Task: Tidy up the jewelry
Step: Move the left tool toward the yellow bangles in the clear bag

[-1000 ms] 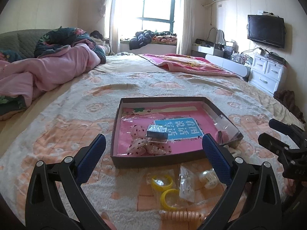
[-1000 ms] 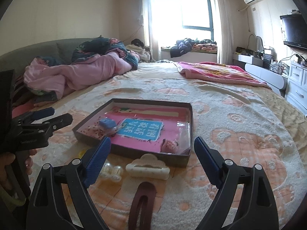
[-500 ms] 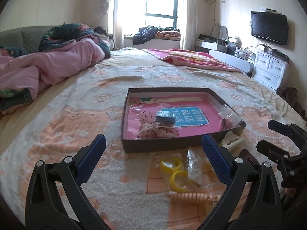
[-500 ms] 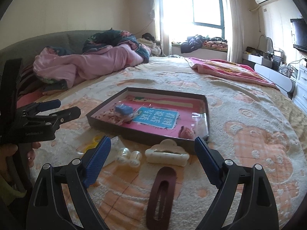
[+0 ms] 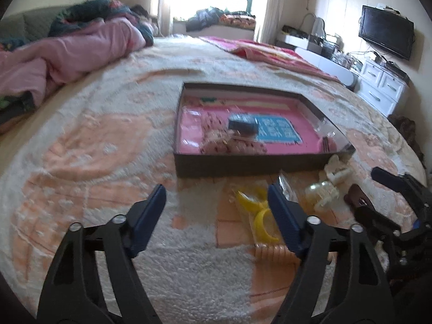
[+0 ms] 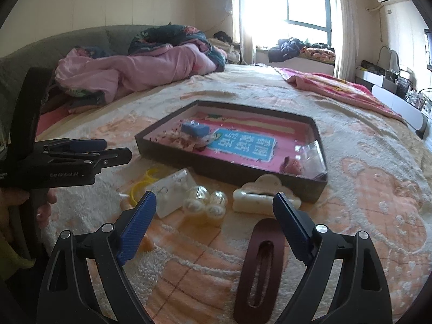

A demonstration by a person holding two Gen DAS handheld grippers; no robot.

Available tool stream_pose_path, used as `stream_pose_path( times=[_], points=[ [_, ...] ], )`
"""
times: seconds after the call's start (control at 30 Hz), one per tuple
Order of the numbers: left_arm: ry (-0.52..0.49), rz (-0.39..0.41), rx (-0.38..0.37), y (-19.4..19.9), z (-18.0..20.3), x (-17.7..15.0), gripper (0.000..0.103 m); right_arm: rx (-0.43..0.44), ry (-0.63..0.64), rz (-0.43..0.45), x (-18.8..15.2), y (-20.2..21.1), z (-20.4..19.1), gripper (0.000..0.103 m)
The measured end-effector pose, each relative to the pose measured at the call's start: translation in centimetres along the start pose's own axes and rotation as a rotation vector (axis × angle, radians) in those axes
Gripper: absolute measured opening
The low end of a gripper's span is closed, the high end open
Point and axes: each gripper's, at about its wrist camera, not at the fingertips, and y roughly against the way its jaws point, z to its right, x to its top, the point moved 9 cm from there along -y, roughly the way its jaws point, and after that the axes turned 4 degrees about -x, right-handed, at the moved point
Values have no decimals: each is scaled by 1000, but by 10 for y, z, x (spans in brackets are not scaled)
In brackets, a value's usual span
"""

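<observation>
Snagging the fluffy peach-and-white bedspread (image 6: pixel 351 202) looks the likeliest slip, since the flat maroon oval hair clip (image 6: pixel 260 267) lies low in its pile, just short of the dark shallow cardboard tray (image 6: pixel 310 186). The right claw (image 6: pixel 216 232) hovers over it, jaws apart and empty; the left claw (image 5: pixel 216 213), level beside it, is likewise spread.

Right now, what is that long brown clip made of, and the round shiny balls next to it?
The brown clip looks like smooth hard plastic or coated metal: flat, evenly dark, with a slot cut through it. The balls look like glossy pearl-like plastic beads: they are pale and show bright highlights. I cannot tell for sure from here.
</observation>
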Motion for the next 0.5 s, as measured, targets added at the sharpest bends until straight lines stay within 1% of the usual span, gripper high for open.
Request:
stream_pose_path(
  times=[0.03, 0.13, 0.2, 0.23, 0.33, 0.37, 0.5],
  points=[
    [3, -25, -18, -4, 1, -4, 60, 3, 2, -10, -2, -3, -1, 80],
    [18, -70, -59, -12, 3, -13, 54, 6, 4, -33, -6, -10, -2, 76],
    [31, -98, -85, -17, 5, -17, 53, 11, 1, -44, -9, -14, -2, 74],
    [35, -111, -95, -20, 5, -19, 51, 14, 0, -52, -10, -17, -2, 72],
    [52, -136, -127, -26, 6, -22, 50, 27, -1, -70, -11, -24, -4, 68],
    [66, -148, -149, -29, 8, -24, 50, 30, -1, -75, -11, -25, -4, 68],
    [84, -170, -181, -35, 9, -24, 50, 46, -10, -95, -11, -34, -6, 59]
  ],
)
